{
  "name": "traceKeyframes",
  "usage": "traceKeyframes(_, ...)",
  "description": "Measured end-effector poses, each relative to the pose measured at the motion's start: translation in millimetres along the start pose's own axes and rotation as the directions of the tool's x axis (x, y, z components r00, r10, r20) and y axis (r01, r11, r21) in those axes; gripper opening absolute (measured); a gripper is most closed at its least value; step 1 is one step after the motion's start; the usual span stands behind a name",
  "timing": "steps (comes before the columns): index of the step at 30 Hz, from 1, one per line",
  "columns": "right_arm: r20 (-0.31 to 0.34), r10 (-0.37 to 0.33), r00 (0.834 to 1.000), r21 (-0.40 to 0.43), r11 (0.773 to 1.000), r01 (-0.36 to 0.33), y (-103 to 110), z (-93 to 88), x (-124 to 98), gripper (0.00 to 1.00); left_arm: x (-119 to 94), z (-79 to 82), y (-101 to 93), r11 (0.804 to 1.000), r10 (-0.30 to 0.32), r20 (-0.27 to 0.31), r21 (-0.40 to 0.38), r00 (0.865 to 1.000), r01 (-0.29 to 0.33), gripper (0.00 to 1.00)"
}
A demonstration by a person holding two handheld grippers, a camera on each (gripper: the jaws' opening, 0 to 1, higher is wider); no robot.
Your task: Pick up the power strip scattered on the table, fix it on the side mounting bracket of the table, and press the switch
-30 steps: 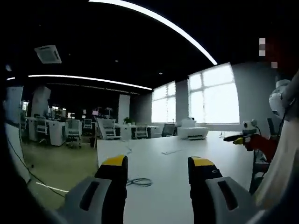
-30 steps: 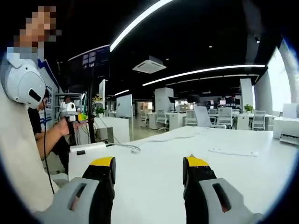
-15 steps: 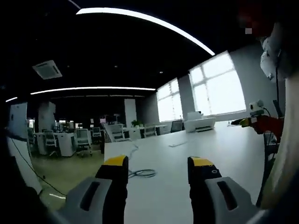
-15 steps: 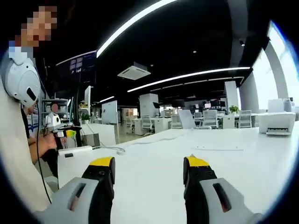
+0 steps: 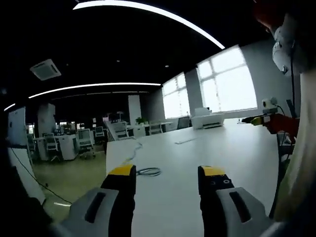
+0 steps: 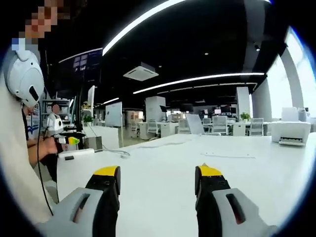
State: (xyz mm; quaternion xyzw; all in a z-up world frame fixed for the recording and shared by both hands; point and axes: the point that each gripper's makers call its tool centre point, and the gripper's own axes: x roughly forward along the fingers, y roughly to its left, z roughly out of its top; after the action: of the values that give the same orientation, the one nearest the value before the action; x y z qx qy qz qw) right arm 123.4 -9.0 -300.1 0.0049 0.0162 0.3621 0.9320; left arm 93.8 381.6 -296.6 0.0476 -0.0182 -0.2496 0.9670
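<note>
White, flat, long power strip lying far out on table, well beyond right gripper. Both grippers spread, empty; left gripper over table edge near coiled cable.

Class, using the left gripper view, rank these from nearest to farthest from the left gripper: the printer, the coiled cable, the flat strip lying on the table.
1. Coiled cable, just ahead of the left gripper, near the table's left edge.
2. Flat strip, mid-table, slightly right.
3. Printer, far end by the windows.
</note>
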Motion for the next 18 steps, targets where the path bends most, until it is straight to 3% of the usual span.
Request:
traceKeyframes(11, -0.018, 0.001, 1.0, -0.003, 1.0, -0.001, -4, -7.7, 1, 0.57, -2, -3.1, 11.5, 1.0, 0.019, -0.043, 0.011, 0.999, -0.019, 0.53)
traceKeyframes(18, -0.015, -0.002, 1.0, 0.015, 1.0, 0.002, -10, -10.9, 2, 0.57, -17, -11.9, 25.2, 0.999, 0.028, -0.141, 0.038, 0.99, -0.023, 0.55)
